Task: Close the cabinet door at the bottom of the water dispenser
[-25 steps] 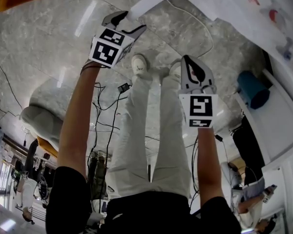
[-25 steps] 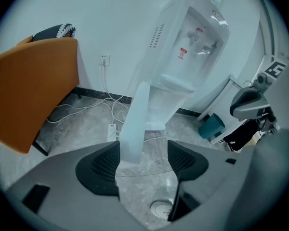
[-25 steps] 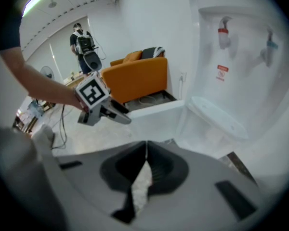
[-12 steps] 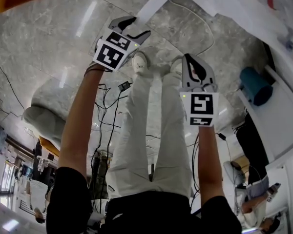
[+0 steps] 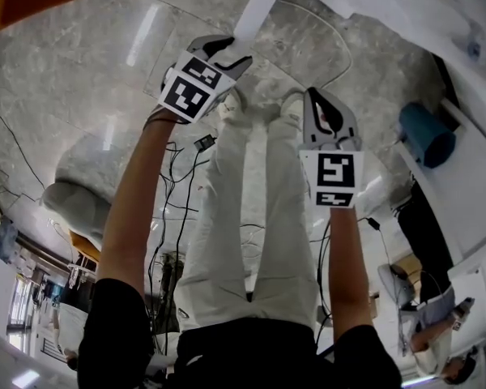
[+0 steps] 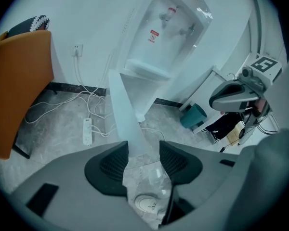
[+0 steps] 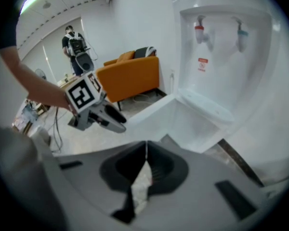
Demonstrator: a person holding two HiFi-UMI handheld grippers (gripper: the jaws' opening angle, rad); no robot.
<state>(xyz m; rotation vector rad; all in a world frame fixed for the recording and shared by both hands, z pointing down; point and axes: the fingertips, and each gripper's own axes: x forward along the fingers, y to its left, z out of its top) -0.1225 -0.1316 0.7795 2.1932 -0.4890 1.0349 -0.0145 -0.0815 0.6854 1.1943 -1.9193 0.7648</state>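
The white water dispenser (image 6: 168, 32) (image 7: 221, 47) stands against the wall with its bottom cabinet door (image 6: 125, 114) (image 5: 255, 10) (image 7: 168, 114) swung out over the floor. My left gripper (image 6: 142, 150) (image 5: 221, 49) has the door's free edge between its jaws, which are closing. The left pad is at the panel, while a gap shows on the right pad's (image 6: 176, 160) side. My right gripper (image 7: 145, 153) (image 5: 314, 96) hovers to the right of the door over the floor, shut with nothing in it.
An orange sofa (image 6: 19, 90) (image 7: 130, 78) stands left of the dispenser. A power strip (image 6: 87, 131) and white cables lie on the marble floor. A teal bin (image 6: 193, 117) (image 5: 425, 132) sits to the right. My shoe (image 6: 147, 203) is just below the jaws.
My left gripper has moved right and up to the door's free edge, and its jaws have narrowed around it. The right gripper has barely shifted.
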